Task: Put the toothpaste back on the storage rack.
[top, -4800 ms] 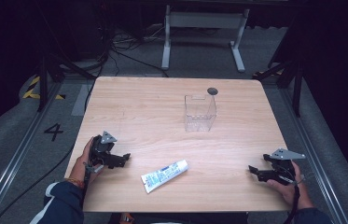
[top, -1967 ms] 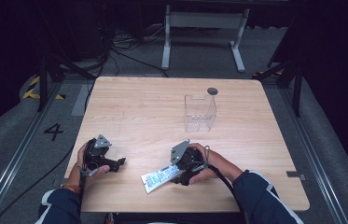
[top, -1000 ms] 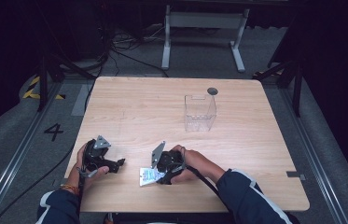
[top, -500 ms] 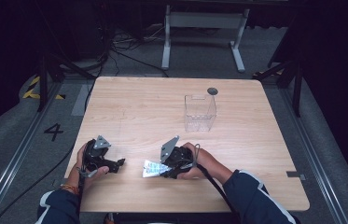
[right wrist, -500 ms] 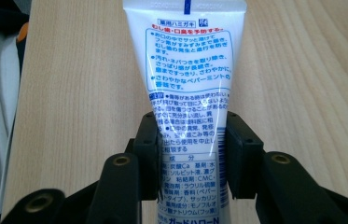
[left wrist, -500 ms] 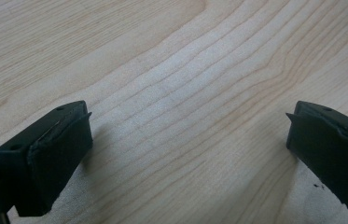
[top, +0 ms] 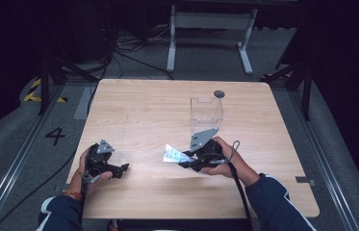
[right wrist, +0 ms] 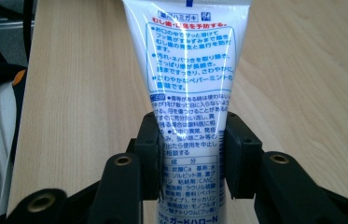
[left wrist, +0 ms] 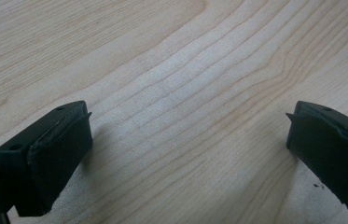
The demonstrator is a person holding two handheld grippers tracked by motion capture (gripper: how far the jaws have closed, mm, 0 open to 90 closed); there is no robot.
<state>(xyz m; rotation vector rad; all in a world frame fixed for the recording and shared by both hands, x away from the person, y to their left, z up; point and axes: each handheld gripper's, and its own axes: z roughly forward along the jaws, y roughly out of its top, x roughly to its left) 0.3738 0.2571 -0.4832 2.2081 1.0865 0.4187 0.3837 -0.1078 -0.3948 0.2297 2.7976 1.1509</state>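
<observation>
A white toothpaste tube [right wrist: 190, 74] with blue and red print sits clamped between the jaws of my right gripper [right wrist: 191, 161], lifted off the wooden table [top: 158, 115]. From above, the tube [top: 173, 155] sticks out to the left of the right gripper [top: 186, 161] at the table's front middle. My left gripper [top: 121, 169] rests at the front left, held by a hand. Its two black jaws stand wide apart in the left gripper view, with bare wood between the fingertips [left wrist: 59, 144].
A clear plastic box [top: 206, 115] stands upright behind the right gripper, right of centre. A small dark round disc [top: 219, 94] lies near the far edge. A metal frame [top: 211, 29] stands on the floor beyond the table.
My right gripper came from the front right, closed on the tube at the front middle and raised it, shifting right toward the box. The left gripper stayed put.
</observation>
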